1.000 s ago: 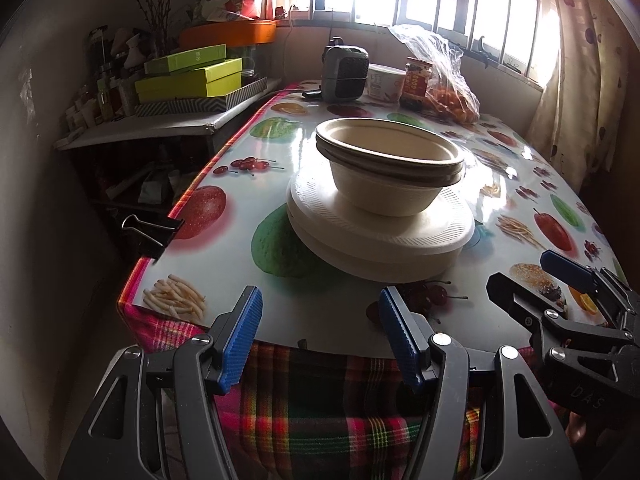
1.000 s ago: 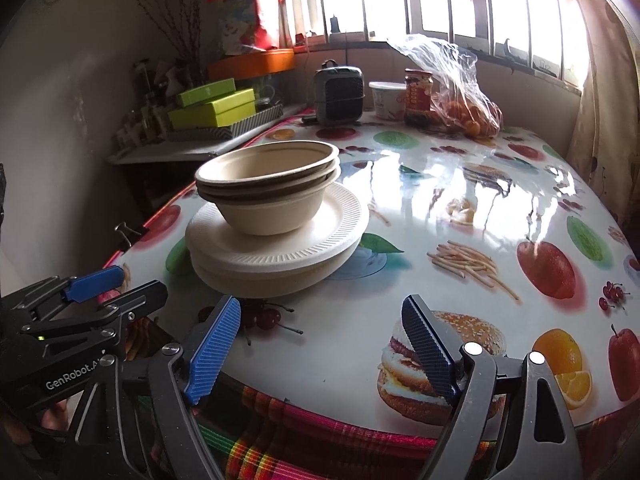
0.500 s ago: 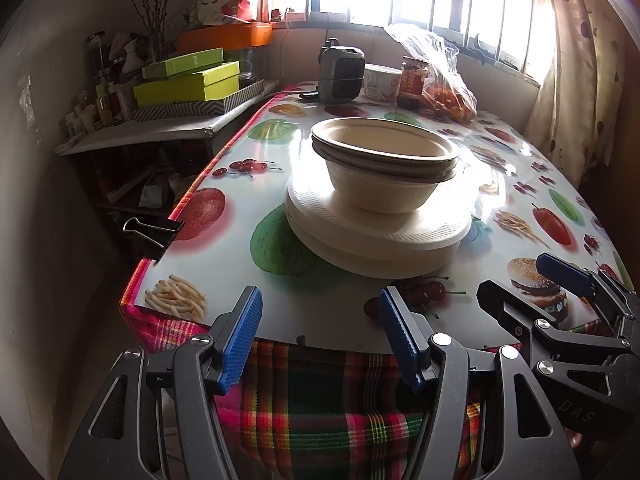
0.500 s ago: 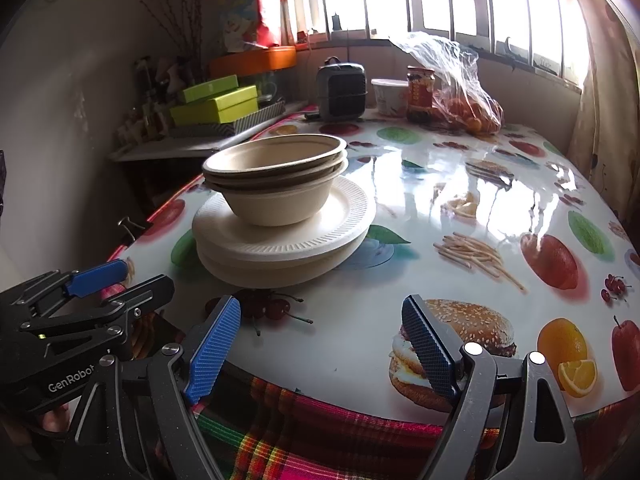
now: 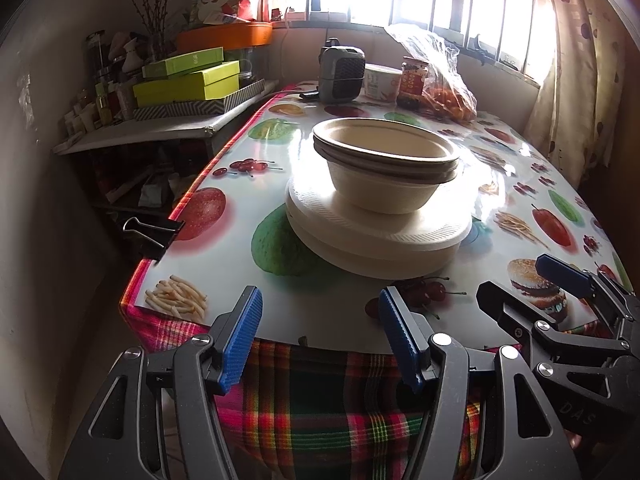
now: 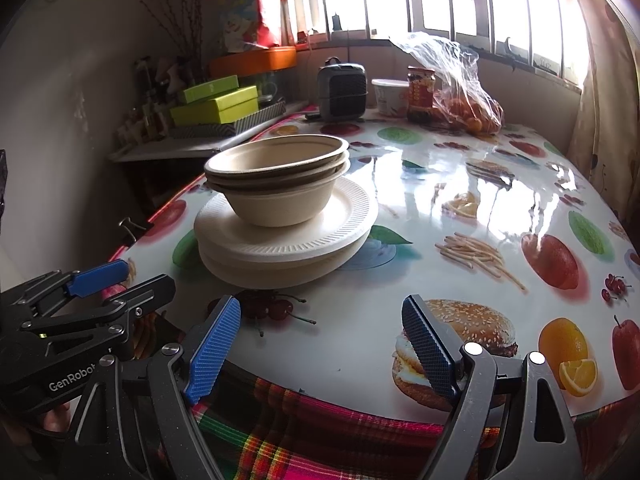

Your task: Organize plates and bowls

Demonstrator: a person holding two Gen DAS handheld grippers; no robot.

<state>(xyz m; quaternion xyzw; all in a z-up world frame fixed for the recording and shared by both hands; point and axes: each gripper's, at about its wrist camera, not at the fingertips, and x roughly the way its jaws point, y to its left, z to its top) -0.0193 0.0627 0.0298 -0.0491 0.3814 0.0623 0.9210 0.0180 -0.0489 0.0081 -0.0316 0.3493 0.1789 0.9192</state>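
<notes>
A stack of beige bowls sits nested on a stack of white and beige plates near the table's front; the bowls and plates also show in the right wrist view. My left gripper is open and empty, held off the table's front edge, short of the stack. My right gripper is open and empty, also off the front edge, to the right of the stack. Each gripper shows in the other's view: the right, the left.
The table has a glossy fruit-print cover over a plaid cloth, held by a binder clip. At the far end stand a small grey heater, a tub, a jar and a bag of oranges. A side shelf with green boxes is at left.
Both grippers have drawn back slightly from the table; the stack looks a little farther off. The stack itself has not moved and both grippers stay open.
</notes>
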